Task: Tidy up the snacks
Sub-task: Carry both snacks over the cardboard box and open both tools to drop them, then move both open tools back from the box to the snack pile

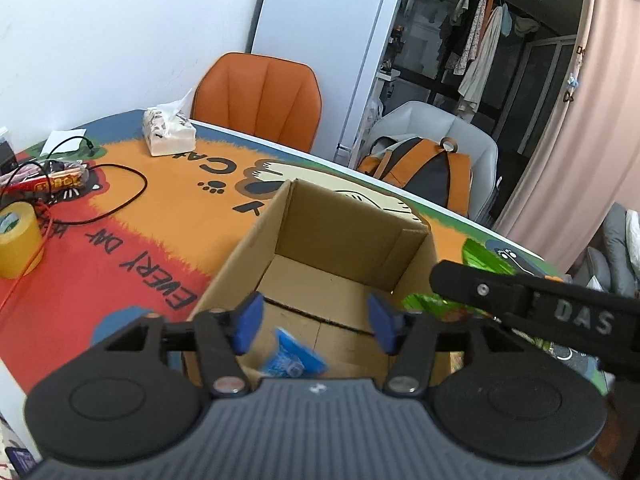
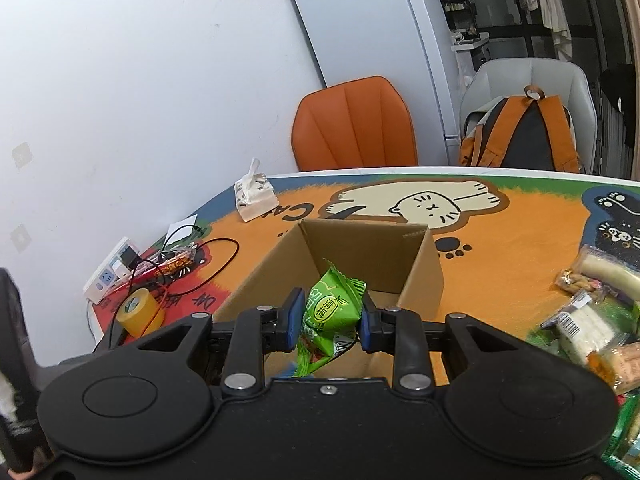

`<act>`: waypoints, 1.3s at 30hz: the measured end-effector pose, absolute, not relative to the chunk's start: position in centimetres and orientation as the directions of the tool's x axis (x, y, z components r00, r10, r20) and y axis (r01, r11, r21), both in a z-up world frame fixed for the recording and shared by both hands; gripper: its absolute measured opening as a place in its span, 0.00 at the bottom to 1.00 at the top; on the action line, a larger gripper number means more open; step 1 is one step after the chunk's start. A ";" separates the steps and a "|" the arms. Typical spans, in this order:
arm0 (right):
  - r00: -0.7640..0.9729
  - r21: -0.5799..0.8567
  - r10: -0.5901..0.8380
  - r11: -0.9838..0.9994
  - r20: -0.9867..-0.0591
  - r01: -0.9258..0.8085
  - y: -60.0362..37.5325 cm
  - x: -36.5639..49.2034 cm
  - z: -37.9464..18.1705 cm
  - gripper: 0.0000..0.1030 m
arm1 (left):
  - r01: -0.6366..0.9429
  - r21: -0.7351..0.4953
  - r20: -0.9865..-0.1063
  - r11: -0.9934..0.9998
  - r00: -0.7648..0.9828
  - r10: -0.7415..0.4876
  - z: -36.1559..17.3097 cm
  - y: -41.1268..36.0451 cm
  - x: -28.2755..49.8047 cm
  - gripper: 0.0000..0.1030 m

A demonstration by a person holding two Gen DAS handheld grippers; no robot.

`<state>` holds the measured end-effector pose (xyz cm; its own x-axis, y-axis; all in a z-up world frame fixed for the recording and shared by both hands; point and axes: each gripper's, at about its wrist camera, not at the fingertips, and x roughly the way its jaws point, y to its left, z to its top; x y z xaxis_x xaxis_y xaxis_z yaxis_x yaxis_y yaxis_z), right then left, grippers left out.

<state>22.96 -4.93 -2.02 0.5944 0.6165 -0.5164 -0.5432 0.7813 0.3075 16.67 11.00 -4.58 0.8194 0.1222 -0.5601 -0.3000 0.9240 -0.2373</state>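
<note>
Cardboard box, top open, flaps up, stands mid-counter on a cat-print mat. Blue snack packet is in the box at its near end, blurred, lying loose below and between the left tongs; tongs stand apart, pads not touching it, nothing gripped. Label on the blue packet unreadable.

Right tongs clamp a green snack packet, pads pressed on both sides, packet upright over the near rim of the box. Yellow oval label with Chinese characters on the green packet, a barcode at its lower edge. From the left wrist view the right tool's side reads "DAS" and reaches in from the right beside the box.

Mat text readable upside down: "EVERY DAY", part of "CAT", paw prints. White cat drawing behind the box.

More snacks in a pile at the right on the counter, one with a barcode, well apart from the box. Left of the box: yellow tape roll, red-wrapped snack under a black cable, power strip at the counter edge, tissue pack further back. Open mat between box and tape roll, and between box and snack pile. Orange chair and a grey chair with an orange backpack behind the far edge.
</note>
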 end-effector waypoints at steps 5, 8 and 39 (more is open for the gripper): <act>0.582 0.333 0.627 0.774 -0.517 -0.539 -5.2 23.3 -2.4 0.30 | -0.309 -0.276 -0.547 0.910 0.829 0.116 -4.4 11.3 15.2 0.66; 0.582 0.352 0.640 0.765 -0.502 -0.539 -5.7 23.2 -2.3 0.36 | -0.307 -0.284 -0.538 0.908 0.835 0.114 -4.3 11.1 14.4 0.71; 0.716 0.313 0.518 0.855 -0.467 -0.414 -17.2 19.3 -2.5 1.00 | -0.184 -0.288 -0.522 0.940 0.853 0.007 -4.4 4.8 12.4 0.93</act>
